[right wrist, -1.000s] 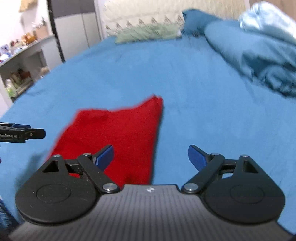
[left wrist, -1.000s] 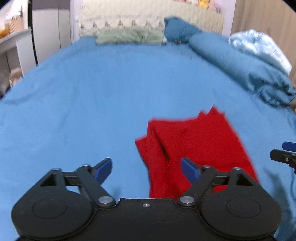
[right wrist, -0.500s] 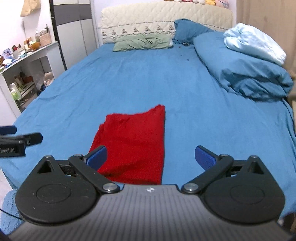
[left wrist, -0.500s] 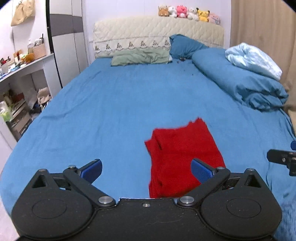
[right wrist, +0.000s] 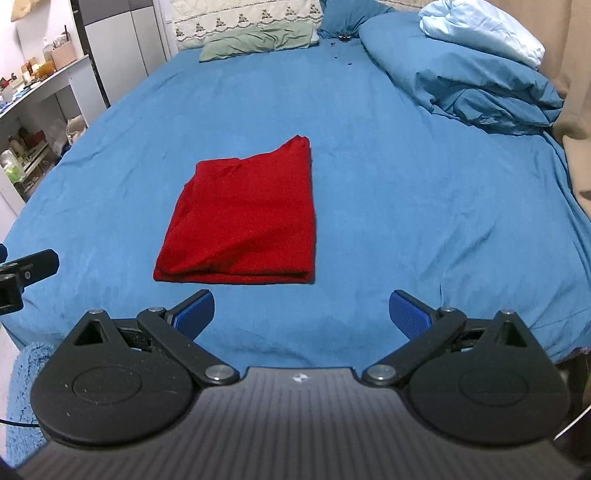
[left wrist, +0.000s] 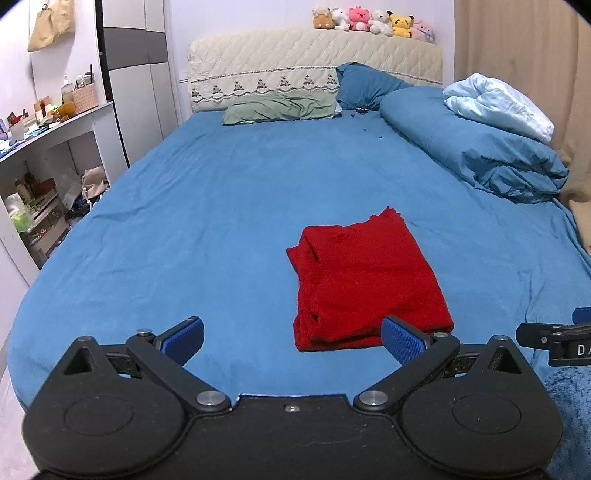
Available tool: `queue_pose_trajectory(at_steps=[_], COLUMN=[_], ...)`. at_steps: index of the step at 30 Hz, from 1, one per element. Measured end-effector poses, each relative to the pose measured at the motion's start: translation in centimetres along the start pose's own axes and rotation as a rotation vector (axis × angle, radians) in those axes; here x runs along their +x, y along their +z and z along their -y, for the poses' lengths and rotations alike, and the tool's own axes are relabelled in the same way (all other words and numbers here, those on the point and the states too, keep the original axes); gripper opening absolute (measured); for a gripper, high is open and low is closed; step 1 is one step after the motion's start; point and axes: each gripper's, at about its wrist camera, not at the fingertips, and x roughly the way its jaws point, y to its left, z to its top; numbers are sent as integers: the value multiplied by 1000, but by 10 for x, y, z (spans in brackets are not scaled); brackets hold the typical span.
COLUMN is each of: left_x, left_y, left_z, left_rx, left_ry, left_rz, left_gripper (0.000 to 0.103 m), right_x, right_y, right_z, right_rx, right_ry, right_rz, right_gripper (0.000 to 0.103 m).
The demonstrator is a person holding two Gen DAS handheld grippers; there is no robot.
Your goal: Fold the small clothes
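A red garment [left wrist: 364, 280] [right wrist: 243, 221] lies folded into a rough rectangle on the blue bedsheet [left wrist: 221, 206] [right wrist: 406, 184], near the foot of the bed. My left gripper [left wrist: 293, 339] hovers open at the bed's near edge, its blue pads apart and empty; the garment is ahead and to the right. My right gripper [right wrist: 301, 312] is open too, held back from the garment's near folded edge with nothing between its pads. Each gripper's tip shows at the edge of the other's view.
A rolled blue duvet [left wrist: 476, 147] with a pale blue blanket [left wrist: 498, 105] lies along the right side. Pillows [left wrist: 280, 109] and a headboard with plush toys [left wrist: 369, 22] are at the far end. White shelves [left wrist: 48, 155] stand left of the bed.
Both grippers have pulled back and up from the red garment, which now lies farther ahead on the sheet. The left jaws widened slightly.
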Motion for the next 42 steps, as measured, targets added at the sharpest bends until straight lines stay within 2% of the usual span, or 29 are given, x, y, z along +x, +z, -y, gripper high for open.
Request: queue_pose_trajectory(at_steps=[11,42], left_x=[4,1], left_y=[-4,-6], left_z=[6,8], left_rx=[9,16], left_ry=[-22,-21], left_rz=[-5,30], left_gripper=[103,103], right_x=[-2,-2], right_y=[1,1], right_z=[-2,-4], right_rx=[-19,-33], right_ry=[-35,-48], right_rz=[6,9], right_gripper=[103,103])
